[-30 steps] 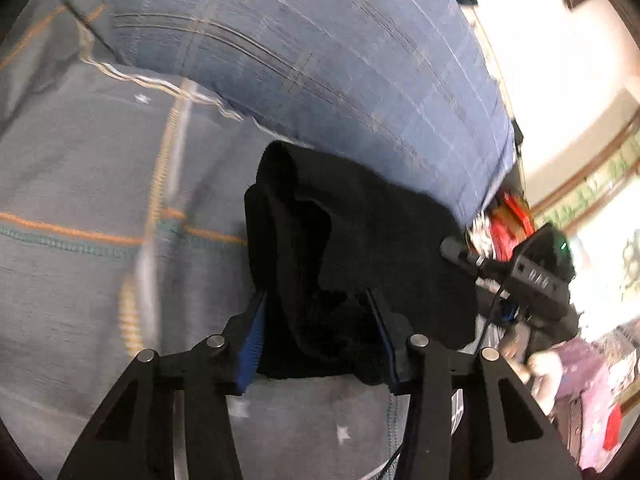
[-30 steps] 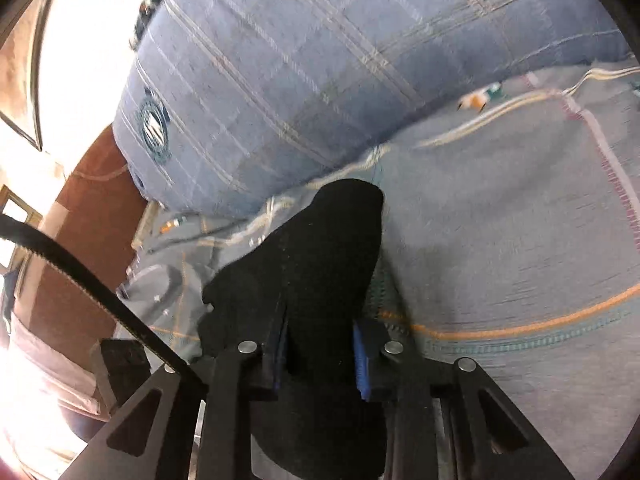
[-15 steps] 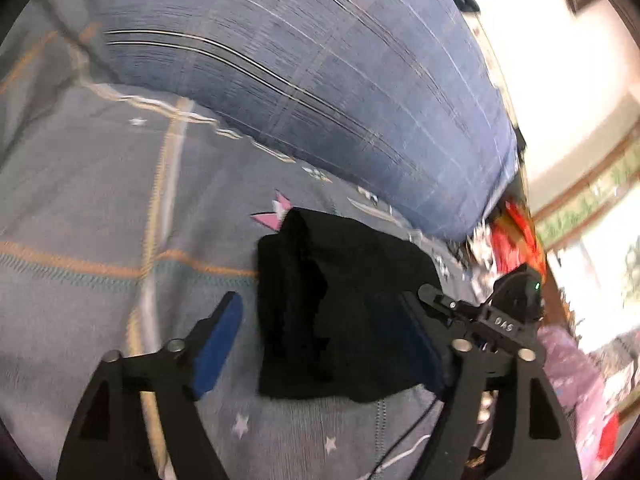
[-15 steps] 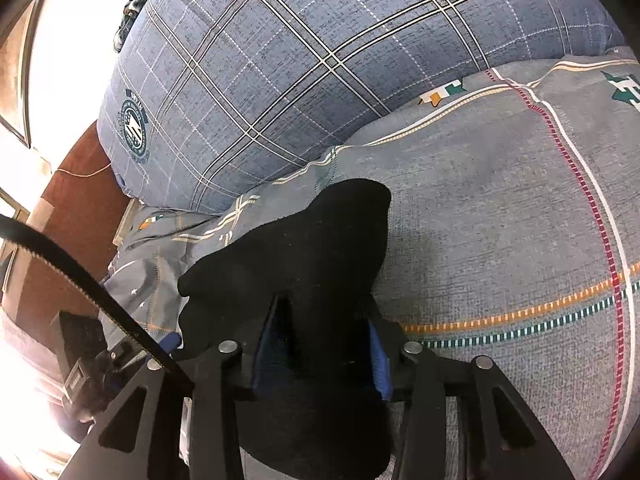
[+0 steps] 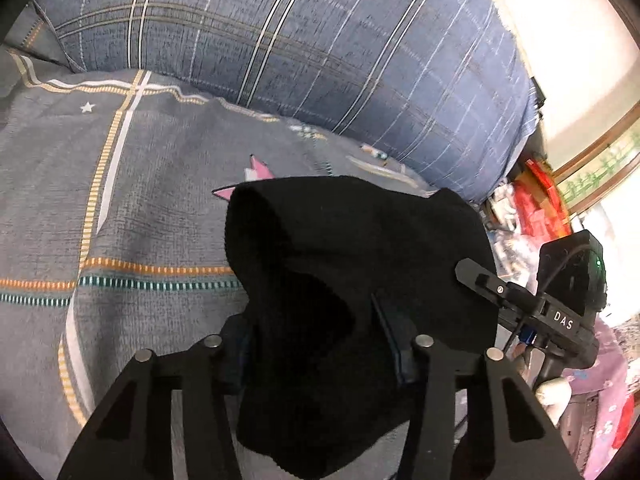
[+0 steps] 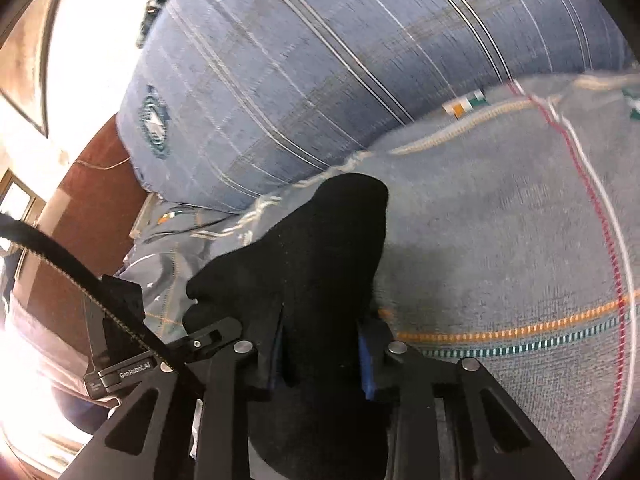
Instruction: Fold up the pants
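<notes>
The black pants (image 5: 344, 248) are bunched into a thick folded bundle over the grey patterned bedsheet (image 5: 120, 200). My left gripper (image 5: 316, 344) is shut on the bundle's near edge, and fabric hangs down between and below its fingers. My right gripper (image 6: 320, 356) is shut on the other side of the same pants (image 6: 316, 248), with the blue pads pressed into the cloth. The right gripper's body shows at the right of the left wrist view (image 5: 532, 312), and the left gripper's body shows at the lower left of the right wrist view (image 6: 120, 344).
A large blue plaid pillow (image 5: 320, 48) lies across the back of the bed, just beyond the pants; it also fills the top of the right wrist view (image 6: 320, 60). Cluttered red and pink items (image 5: 540, 200) sit off the bed's right side. A brown wooden headboard (image 6: 92, 196) stands left.
My left gripper opened half a second ago and has closed again on the pants bundle. The bundle now sits nearer and higher between both grippers. The right gripper kept its hold.
</notes>
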### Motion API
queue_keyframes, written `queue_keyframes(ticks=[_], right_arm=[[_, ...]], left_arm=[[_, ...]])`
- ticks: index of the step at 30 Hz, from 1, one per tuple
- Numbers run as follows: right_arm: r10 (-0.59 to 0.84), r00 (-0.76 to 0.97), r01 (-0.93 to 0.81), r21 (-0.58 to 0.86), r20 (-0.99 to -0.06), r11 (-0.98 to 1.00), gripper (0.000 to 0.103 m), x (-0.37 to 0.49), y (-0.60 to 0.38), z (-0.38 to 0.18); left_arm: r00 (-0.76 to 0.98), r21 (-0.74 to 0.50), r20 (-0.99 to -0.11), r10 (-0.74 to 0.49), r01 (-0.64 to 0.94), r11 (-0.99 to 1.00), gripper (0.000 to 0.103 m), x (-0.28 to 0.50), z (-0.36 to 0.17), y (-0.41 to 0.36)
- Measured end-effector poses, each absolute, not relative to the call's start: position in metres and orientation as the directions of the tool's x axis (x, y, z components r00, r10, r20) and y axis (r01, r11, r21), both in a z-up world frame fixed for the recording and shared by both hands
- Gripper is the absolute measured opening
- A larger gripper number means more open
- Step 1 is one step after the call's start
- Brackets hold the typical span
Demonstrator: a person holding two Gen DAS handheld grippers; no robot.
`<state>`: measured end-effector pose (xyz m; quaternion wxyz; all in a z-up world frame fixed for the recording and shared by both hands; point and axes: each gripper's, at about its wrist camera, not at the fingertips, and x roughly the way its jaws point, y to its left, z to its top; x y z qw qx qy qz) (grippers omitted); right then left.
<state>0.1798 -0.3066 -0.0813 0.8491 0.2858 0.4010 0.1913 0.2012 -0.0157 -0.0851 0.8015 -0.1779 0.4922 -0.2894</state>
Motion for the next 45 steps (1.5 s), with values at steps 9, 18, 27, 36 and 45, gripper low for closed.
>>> queue_keyframes(ticks=[9,18,27,36,45], right_arm=[[0.567,0.684,-0.211,0.62,-0.459,0.756,0.031,0.173,-0.3,0.001],[0.553,0.685,-0.204,0.603,-0.475,0.771,0.031,0.216,-0.281,0.014],[0.564,0.592,-0.069,0.661,-0.576,0.747,0.031,0.254,-0.28,-0.065],[0.574,0.57,0.02,0.708,-0.588,0.706,0.032,0.259,-0.299,-0.113],[0.627,0.565,0.099,0.798,-0.536,0.594,0.043,0.262,-0.313,-0.141]], left_arm=[[0.438,-0.639,-0.557,-0.705,0.316,0.701,0.049,0.204,-0.014,0.003],[0.472,-0.611,-0.604,-0.643,0.245,0.753,0.049,0.245,-0.013,0.011],[0.37,-0.617,-0.709,-0.6,0.086,0.782,0.049,0.274,-0.094,0.015],[0.366,-0.641,-0.699,-0.614,0.061,0.765,0.058,0.276,-0.119,0.018],[0.352,-0.653,-0.69,-0.632,0.071,0.754,0.061,0.283,-0.123,0.017]])
